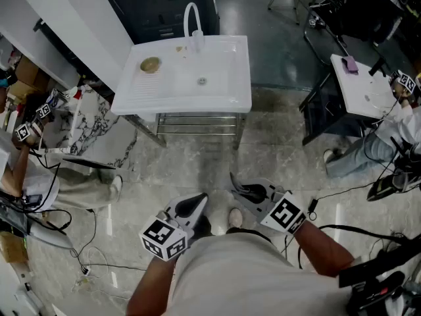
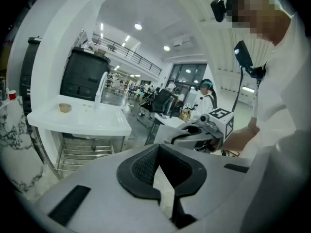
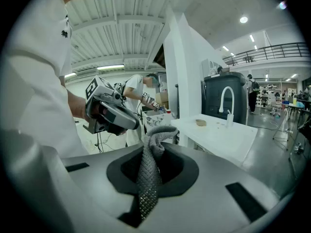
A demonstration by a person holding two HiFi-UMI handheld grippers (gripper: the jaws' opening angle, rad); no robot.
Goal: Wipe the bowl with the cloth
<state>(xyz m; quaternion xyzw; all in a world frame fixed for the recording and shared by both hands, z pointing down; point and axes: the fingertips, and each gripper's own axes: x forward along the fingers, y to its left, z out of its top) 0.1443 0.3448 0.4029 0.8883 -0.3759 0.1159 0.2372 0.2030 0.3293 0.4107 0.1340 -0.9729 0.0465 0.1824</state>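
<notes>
A small tan bowl (image 1: 150, 64) sits on the left drainboard of a white sink table (image 1: 230, 101), well ahead of me across the floor. It also shows small as the bowl (image 2: 64, 108) and the bowl (image 3: 200, 123) in the two gripper views. My right gripper (image 3: 153, 147) is shut on a grey knitted cloth (image 3: 150, 169) that sticks up between its jaws. My left gripper (image 2: 158, 165) is shut with nothing in it. Both are held low near my body: left gripper (image 1: 199, 199), right gripper (image 1: 237, 182).
A curved white faucet (image 1: 191, 17) rises at the sink's back, a metal rack (image 1: 197, 120) sits under it. A marble-patterned cabinet (image 1: 89, 127) stands at left with a person beside it. At right, another white table (image 1: 362, 91), a seated person and floor cables (image 1: 342, 193).
</notes>
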